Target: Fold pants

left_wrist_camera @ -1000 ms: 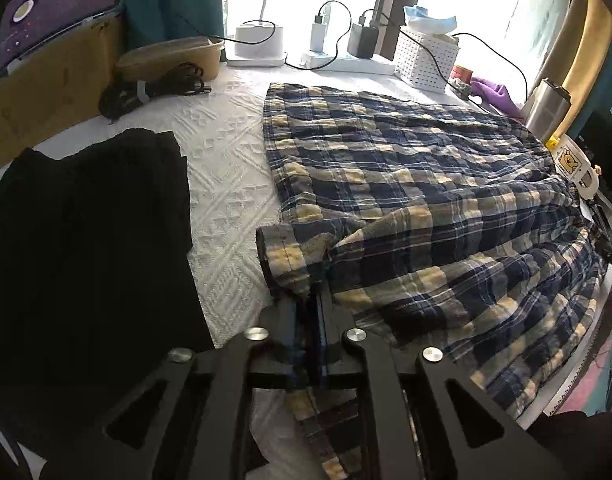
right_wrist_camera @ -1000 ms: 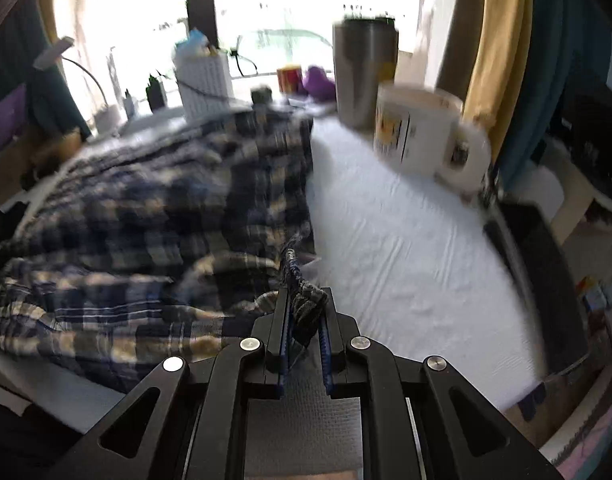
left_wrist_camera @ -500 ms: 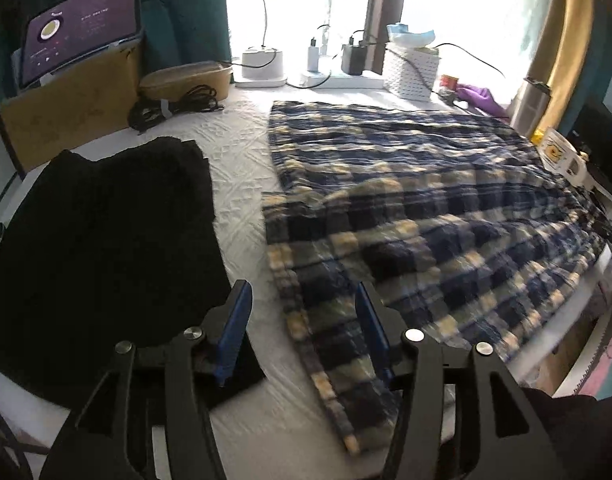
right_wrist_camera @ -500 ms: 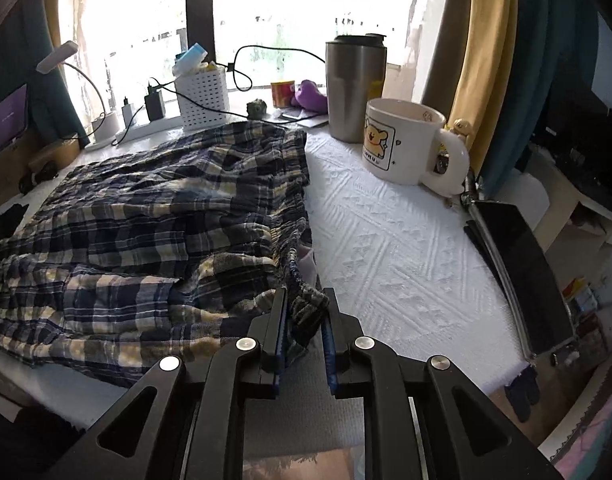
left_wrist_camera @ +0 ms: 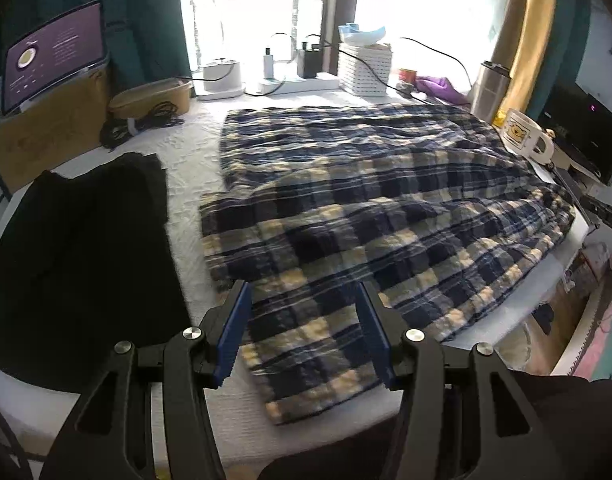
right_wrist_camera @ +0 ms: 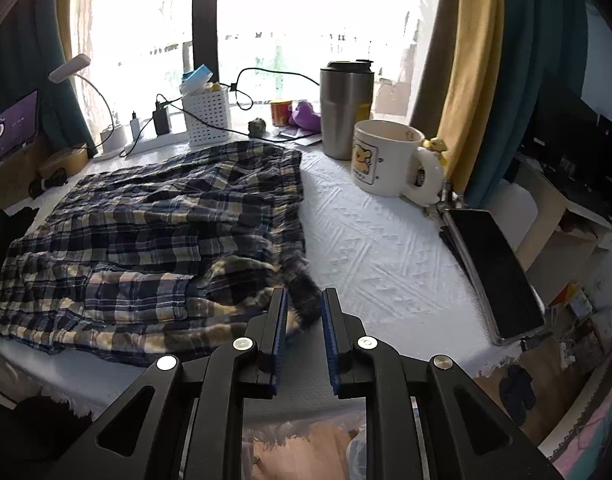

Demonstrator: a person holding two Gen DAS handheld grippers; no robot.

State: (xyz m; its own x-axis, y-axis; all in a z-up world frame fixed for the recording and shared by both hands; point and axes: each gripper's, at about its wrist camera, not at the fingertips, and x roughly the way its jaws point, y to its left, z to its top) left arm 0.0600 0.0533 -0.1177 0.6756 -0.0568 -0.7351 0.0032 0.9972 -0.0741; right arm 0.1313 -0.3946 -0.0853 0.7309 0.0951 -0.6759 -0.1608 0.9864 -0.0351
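Right gripper (right_wrist_camera: 303,296) just been opening, fingers (right_wrist_camera: 277,320) apart, blurred corner of plaid pants (right_wrist_camera: 153,240) between them, no clamp. Pants lie folded on white counter (right_wrist_camera: 378,248); mug (right_wrist_camera: 386,160), steel tumbler (right_wrist_camera: 346,108) behind.

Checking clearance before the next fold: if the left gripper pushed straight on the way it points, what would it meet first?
Most likely the plaid pants lying ahead of the open left gripper; depth is uncertain.

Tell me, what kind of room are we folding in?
Probably a home room by a window: a white textured cloth-covered surface holding the plaid pants, a bear-print ceramic mug, and plugged-in chargers on the sill.
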